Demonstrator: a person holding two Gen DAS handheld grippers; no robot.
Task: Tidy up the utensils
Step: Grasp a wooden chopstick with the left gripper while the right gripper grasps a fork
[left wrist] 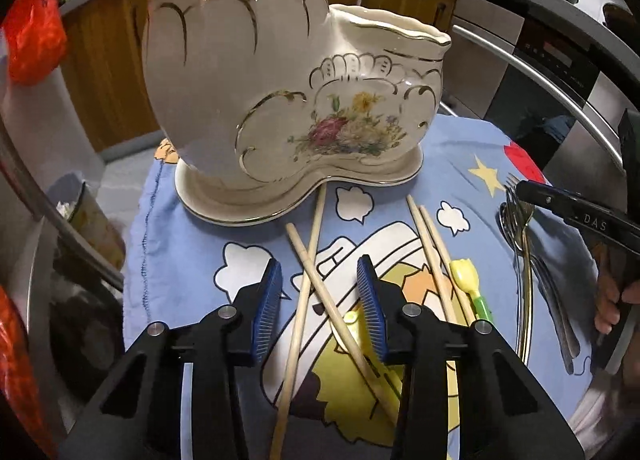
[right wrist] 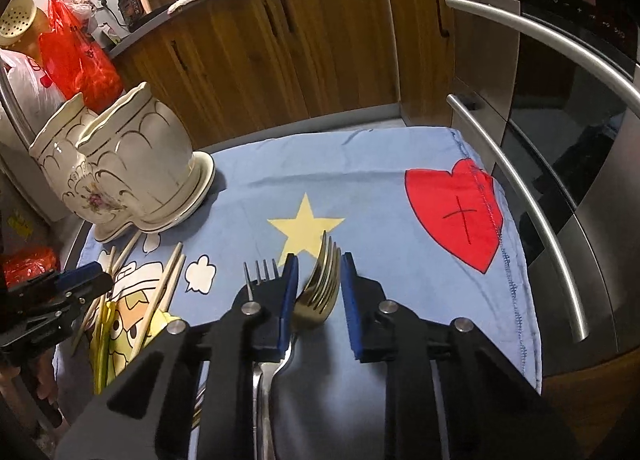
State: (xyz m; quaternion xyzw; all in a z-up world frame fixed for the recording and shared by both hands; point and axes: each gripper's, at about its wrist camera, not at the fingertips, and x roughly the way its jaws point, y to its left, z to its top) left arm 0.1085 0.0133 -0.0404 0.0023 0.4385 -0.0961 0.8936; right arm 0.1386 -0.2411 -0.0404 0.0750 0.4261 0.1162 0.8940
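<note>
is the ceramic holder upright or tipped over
Upright: the ceramic holder stands on its base on the blue cloth, openings facing up.

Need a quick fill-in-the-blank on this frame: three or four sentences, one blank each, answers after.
1. The two chopsticks between the left gripper fingers lie ____ over each other.
2. The fork between the right gripper fingers is ____ in colour.
3. The cream ceramic holder carries a painted ____ motif.
4. On the blue cloth, the shape ahead of the fork is a yellow ____.

Answers: crossed; gold; flower; star
</note>
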